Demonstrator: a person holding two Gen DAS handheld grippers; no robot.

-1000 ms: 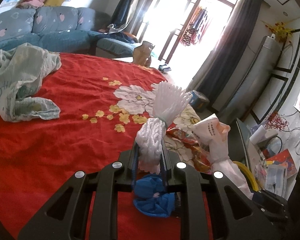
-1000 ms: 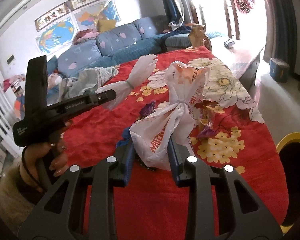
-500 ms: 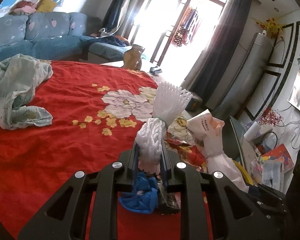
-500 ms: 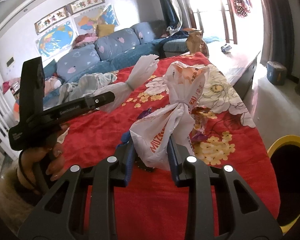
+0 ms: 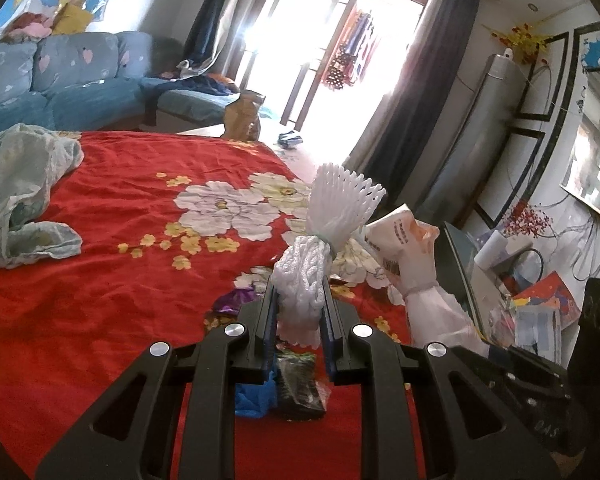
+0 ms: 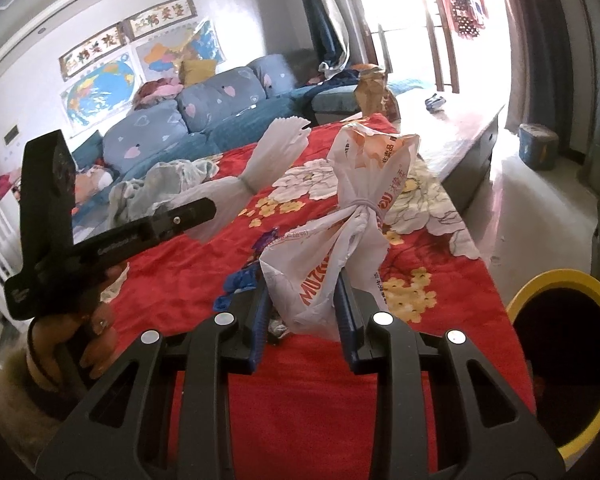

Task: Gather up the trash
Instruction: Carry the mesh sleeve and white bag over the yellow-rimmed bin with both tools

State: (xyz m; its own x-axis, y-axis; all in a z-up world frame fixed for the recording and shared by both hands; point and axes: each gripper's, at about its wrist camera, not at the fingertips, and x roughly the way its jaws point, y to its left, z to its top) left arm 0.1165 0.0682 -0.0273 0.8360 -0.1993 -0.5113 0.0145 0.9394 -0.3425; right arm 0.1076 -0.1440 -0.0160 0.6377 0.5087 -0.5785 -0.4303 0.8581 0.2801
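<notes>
The big bench (image 6: 440, 320) has a red cloth with flowers on it, and a round bin with a yellow rim (image 6: 560, 280) stands on the floor just past its right edge. That bin is the thing to think about next, I guess, because it lies to the right of both hands, and the right gripper (image 6: 304, 312) is the nearer one. The right gripper has its jaws closed part way on a white plastic bag (image 6: 340, 240) that is tied in the middle with a band. The bag stands up out of the jaws, long way up, and it is off the cloth. The left gripper (image 5: 300, 312) has its jaws squeezed almost all the way in on a white foam net (image 5: 320, 248), also tied in the middle. The net sticks up and leans a little to the right, with its fan end on top. The left gripper is farther from the bin, with the right gripper and its bag between. Small trash is left on the cloth under the jaws: a blue scrap (image 5: 252, 398), a dark wrapper (image 5: 298, 388) and a purple wrapper (image 5: 232, 302)
</notes>
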